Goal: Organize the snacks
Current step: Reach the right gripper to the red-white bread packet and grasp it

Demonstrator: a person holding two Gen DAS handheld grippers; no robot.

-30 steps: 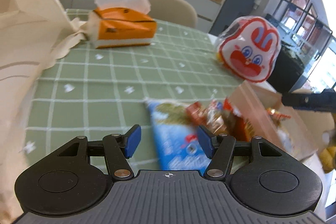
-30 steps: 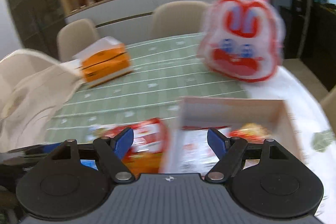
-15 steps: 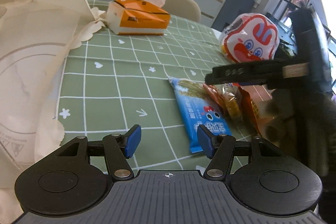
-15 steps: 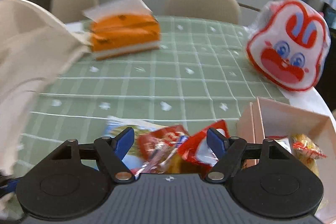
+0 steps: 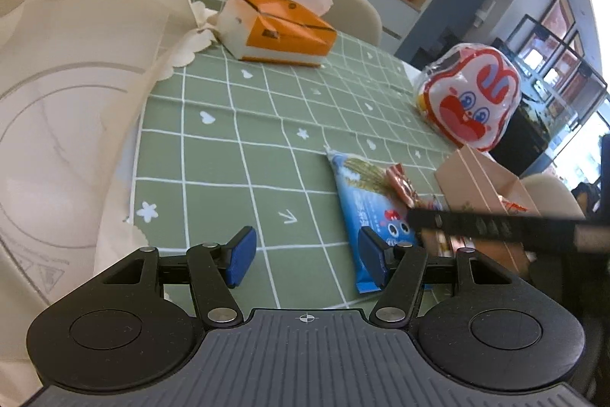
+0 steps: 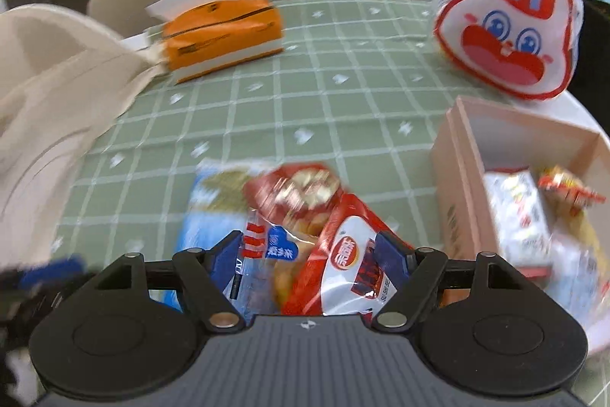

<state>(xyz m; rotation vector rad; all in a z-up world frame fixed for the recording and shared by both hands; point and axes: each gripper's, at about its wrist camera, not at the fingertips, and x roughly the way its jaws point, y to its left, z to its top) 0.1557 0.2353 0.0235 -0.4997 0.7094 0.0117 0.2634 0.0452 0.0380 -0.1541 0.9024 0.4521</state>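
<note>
Two grippers wide, empty | R gripper (image 6: 309,250) over red-white foil snack packet (image 6: 343,266) beside pink cardboard box (image 6: 453,155) | L gripper (image 5: 303,254) idle | step: pick approach | next: lower, close, lift into box

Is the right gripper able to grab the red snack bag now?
Probably yes: the right gripper is open with the red snack bag lying between its fingers, nothing on top of it.

The left wrist view is taken from low over the near edge of the counter (image 5: 236,155), tilted, facing across it toward the far edge and its right side. The right wrist view is taken closer in, just above the snack packets (image 6: 305,235), facing the far edge. The tissue box (image 5: 278,29), rabbit bag (image 5: 469,102), pink box (image 6: 476,147) and blue packet (image 5: 366,201) are shared by both views.
</note>
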